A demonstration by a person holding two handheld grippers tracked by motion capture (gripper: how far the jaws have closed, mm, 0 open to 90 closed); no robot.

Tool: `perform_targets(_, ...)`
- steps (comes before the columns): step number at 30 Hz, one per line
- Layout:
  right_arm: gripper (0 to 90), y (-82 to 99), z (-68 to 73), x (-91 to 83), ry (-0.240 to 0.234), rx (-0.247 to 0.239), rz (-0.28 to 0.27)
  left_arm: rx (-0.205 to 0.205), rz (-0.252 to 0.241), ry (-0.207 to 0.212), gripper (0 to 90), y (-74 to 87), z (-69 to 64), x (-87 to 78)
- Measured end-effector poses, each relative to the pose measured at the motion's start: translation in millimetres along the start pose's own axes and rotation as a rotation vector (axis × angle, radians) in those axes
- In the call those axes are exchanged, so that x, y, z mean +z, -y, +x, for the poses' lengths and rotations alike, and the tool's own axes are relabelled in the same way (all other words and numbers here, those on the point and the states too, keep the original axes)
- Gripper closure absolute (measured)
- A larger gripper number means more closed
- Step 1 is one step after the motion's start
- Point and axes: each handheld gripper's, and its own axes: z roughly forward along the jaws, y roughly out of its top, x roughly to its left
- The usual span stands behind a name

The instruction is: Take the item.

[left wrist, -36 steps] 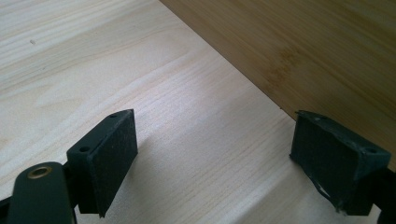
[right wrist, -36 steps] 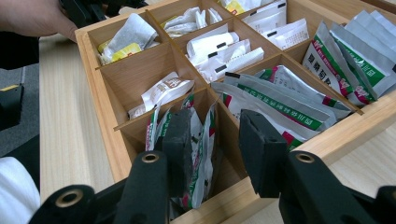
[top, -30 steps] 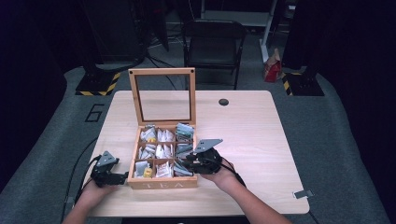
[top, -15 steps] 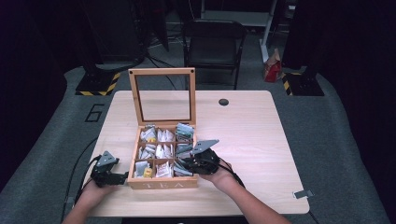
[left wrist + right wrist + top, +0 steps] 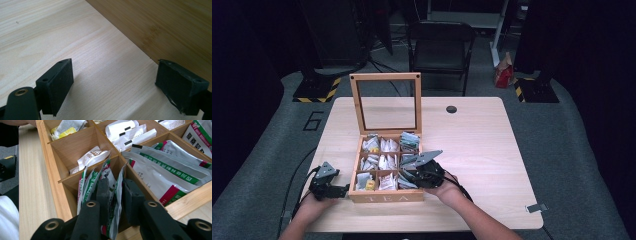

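An open wooden tea box point(image 5: 384, 197) sits on the table's near half, its glass lid point(image 5: 385, 76) standing upright. Its compartments hold paper tea sachets. My right gripper point(image 5: 406, 175) reaches into the near right compartment point(image 5: 72, 180). Its jaws have just been closing, and my right gripper point(image 5: 117, 198) is now shut on a white and green sachet point(image 5: 117, 183) standing among others like it. My left gripper point(image 5: 343, 190) rests low by the box's left wall point(image 5: 162, 25). In its own view, my left gripper point(image 5: 113, 82) stands open over bare wood.
The pale wooden table point(image 5: 477, 145) has a small round black hole point(image 5: 451, 109) at the back. A black chair point(image 5: 441, 47) stands behind the table. A small grey clip point(image 5: 534, 208) lies near the front right corner. Flat green-striped packets point(image 5: 162, 170) fill the neighbouring compartment.
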Motion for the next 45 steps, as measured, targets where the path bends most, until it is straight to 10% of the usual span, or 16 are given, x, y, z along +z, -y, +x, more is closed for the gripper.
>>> perform_targets(30, 89.7, -1.7, 3.4, 0.7, -0.005, -0.017, 0.007, 0.009, 0.005, 0.002, 14.1, -0.5, 0.9, -0.5)
perform_targets(45, 89.8, -23.1, 4.4, -28.7, -0.013, -0.031, -0.061, -0.003, -0.003, -0.001, 14.1, -0.1, -0.2, 0.1)
